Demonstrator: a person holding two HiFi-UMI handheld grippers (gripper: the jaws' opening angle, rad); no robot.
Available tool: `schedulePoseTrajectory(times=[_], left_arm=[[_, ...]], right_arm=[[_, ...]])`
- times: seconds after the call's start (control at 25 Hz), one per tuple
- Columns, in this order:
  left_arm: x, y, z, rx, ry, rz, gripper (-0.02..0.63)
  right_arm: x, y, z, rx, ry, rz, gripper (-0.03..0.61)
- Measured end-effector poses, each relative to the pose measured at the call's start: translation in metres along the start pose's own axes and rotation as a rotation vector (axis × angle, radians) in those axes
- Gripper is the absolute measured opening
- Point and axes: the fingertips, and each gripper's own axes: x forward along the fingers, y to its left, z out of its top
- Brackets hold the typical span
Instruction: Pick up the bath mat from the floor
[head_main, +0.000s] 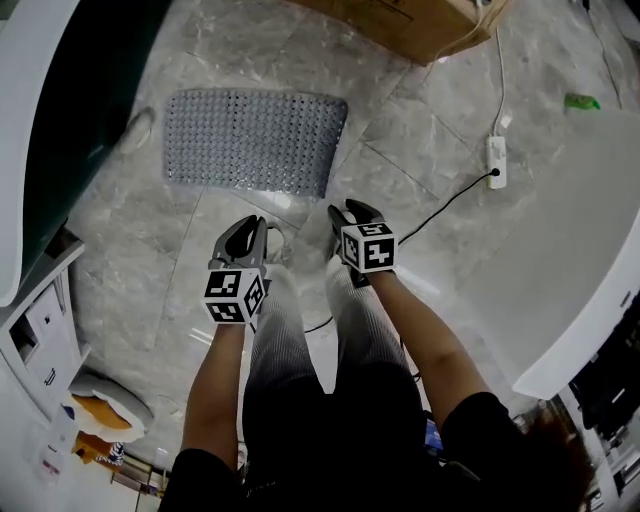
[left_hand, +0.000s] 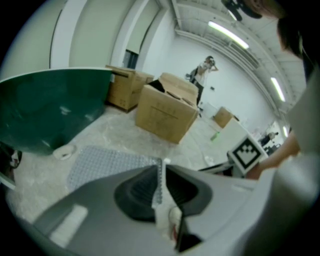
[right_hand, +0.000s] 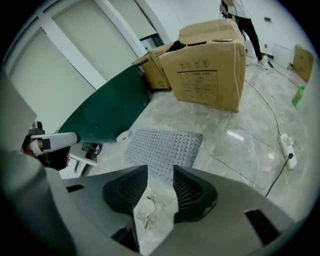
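Observation:
The grey bath mat (head_main: 255, 140), dotted with holes, lies flat on the marble floor ahead of me; it also shows as the mat (left_hand: 107, 162) and the mat (right_hand: 165, 147) in the two gripper views. Both grippers hang above the floor, short of the mat's near edge and not touching it. My left gripper (head_main: 250, 228) points down at the mat, and in its own view the left gripper (left_hand: 161, 165) has only a narrow slit between its jaws, with nothing in it. My right gripper (head_main: 352, 212) stands beside it; the right gripper (right_hand: 160, 172) is wide open and empty.
A dark green panel (head_main: 90, 90) leans at the mat's left, with a white tape roll (head_main: 140, 125) at its foot. Cardboard boxes (head_main: 400, 20) stand behind the mat. A power strip (head_main: 496, 162) and its cable lie to the right. The person's legs and shoes are under the grippers.

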Motion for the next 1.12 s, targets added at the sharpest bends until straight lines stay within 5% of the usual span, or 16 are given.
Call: schedulePoseTrajectory(times=[0.56, 1.12], left_arm=[[0.099, 0.033, -0.081, 0.069, 0.089, -0.015, 0.052], [0.182, 0.094, -0.152, 0.098, 0.121, 0.002, 0.051]], right_arm=[[0.125, -0.082, -0.044, 0.134, 0.019, -0.119, 0.16], [0.229, -0.121, -0.071, 0.15, -0.023, -0.187, 0.161]])
